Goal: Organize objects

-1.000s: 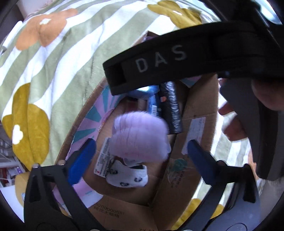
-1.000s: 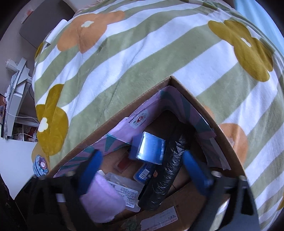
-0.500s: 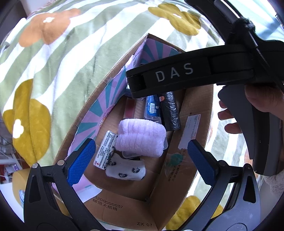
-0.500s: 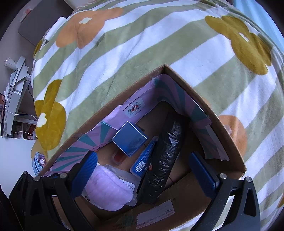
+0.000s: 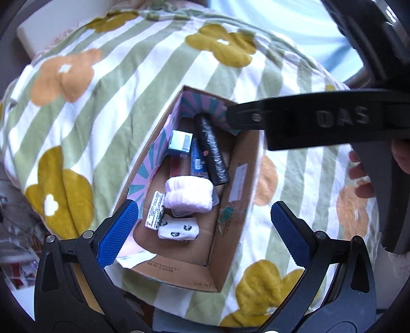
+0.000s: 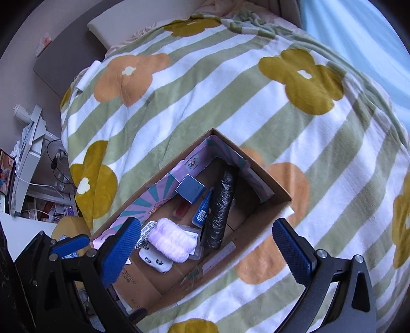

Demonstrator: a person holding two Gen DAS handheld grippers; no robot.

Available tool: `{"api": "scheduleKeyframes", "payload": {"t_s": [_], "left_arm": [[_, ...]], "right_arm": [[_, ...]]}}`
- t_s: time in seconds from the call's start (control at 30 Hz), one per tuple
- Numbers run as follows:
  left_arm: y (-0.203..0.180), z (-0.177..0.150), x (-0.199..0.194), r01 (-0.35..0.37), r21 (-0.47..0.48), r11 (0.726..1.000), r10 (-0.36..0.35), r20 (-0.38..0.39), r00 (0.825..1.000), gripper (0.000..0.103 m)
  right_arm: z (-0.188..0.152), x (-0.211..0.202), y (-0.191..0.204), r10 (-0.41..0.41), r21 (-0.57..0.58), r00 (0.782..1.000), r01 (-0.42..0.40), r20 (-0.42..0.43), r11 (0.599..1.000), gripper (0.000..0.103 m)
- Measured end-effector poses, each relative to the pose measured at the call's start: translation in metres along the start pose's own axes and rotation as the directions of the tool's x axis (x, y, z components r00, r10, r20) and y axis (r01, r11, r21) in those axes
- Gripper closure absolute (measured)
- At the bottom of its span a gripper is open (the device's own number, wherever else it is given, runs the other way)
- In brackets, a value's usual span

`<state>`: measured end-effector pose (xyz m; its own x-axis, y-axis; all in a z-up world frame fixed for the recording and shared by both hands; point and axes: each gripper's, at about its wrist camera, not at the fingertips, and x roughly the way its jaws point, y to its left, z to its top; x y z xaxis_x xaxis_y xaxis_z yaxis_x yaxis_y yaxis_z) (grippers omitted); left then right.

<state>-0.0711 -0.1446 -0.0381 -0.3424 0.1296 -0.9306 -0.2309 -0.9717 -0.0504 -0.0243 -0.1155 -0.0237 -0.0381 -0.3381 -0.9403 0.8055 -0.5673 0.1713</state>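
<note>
An open cardboard box (image 5: 232,217) (image 6: 278,193) lies on a striped flower blanket. Inside it are a lilac fluffy roll (image 5: 189,192) (image 6: 172,240), white patterned socks (image 5: 178,228) (image 6: 156,260), a black wrapped roll (image 5: 211,149) (image 6: 220,208), a small blue box (image 5: 180,141) (image 6: 190,188), a blue tube (image 5: 197,160) (image 6: 203,214) and a labelled packet (image 5: 155,208). My left gripper (image 5: 205,231) is open and empty, held above the box's near end. My right gripper (image 6: 207,251) is open and empty above the box; its body crosses the left wrist view (image 5: 320,121).
The green-and-white blanket (image 6: 217,102) with orange and mustard flowers covers the bed all around the box. A grey headboard (image 6: 59,53) and a pillow (image 6: 143,23) are at the far end. Cluttered furniture and cables (image 6: 38,179) stand to the left of the bed.
Both grippers have risen and pulled back from the box, so it looks smaller. The lilac roll now lies in the box. The right gripper's body has shifted to the right in the left wrist view.
</note>
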Motion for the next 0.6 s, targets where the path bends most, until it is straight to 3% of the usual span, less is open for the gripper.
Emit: {"api": "scheduleKeyframes", "payload": {"t_s": [0.1,0.27,0.6], "left_arm": [[-0.016,-0.001,-0.032,0.022,0.065,0.998,-0.023,0.014,1.000,0.000],[-0.043,-0.006,-0.049,0.059,0.166,0.984,-0.063,0.022,0.998,0.000],[-0.093,-0.010,-0.067,0.107,0.322,0.941,-0.134,0.064,0.989,0.000]], "right_arm": [[-0.022,-0.036,-0.010,-0.021,0.073,0.999,0.018,0.042,0.997,0.000],[-0.074,-0.088,-0.030,-0.084,0.233,0.991,0.058,0.107,0.971,0.000],[-0.191,-0.135,-0.062,-0.270,0.510,0.955,0.173,0.121,0.843,0.000]]}}
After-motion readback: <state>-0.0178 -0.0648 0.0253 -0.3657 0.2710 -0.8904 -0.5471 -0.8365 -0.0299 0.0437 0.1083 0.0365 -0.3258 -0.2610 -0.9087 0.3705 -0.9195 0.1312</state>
